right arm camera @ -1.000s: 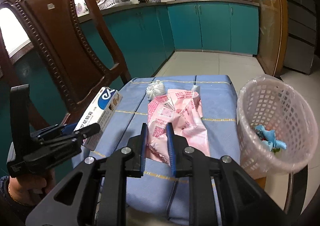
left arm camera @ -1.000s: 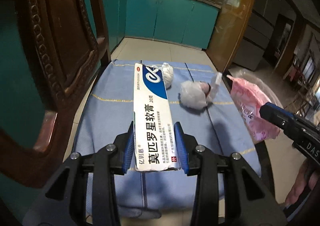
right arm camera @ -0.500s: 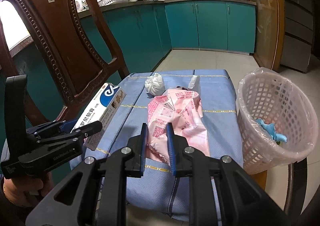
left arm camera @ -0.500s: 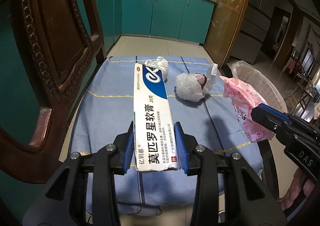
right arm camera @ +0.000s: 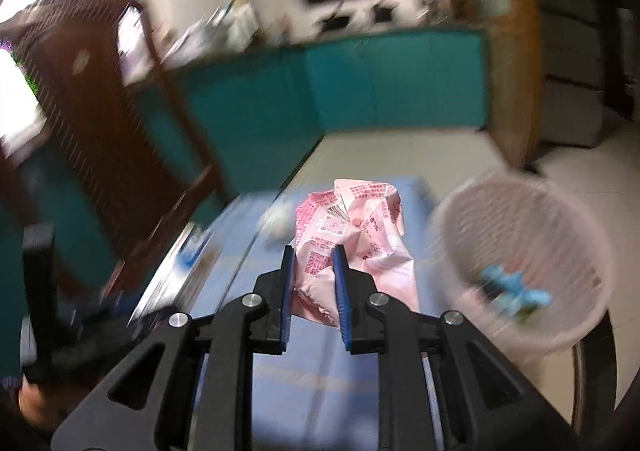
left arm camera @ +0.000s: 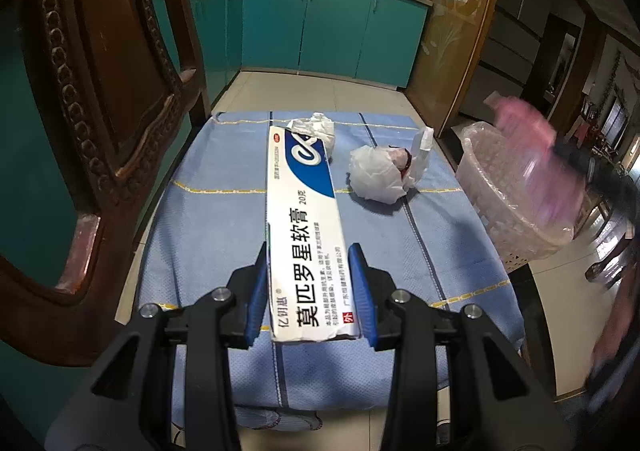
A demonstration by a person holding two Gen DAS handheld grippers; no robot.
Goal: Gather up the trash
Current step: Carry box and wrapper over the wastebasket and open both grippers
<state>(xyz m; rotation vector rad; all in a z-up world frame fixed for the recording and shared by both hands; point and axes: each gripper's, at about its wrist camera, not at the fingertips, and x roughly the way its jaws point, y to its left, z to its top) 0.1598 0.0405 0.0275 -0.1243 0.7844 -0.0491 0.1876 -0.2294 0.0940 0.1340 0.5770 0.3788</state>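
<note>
My left gripper is shut on a long white and blue ointment box, held above the blue cloth. My right gripper is shut on a crumpled pink wrapper; in the left wrist view that pink wrapper shows as a blur over the white mesh basket. From the right wrist the basket stands to the right, with a blue scrap inside. A knotted white plastic bag and a crumpled white tissue lie on the cloth.
A blue cloth covers the small table. A carved dark wooden chair stands close on the left. Teal kitchen cabinets line the far wall, with tiled floor between. The right wrist view is heavily blurred.
My right gripper has swung the pink wrapper up and to the right, over the basket's rim. The left gripper holds the box almost still.
</note>
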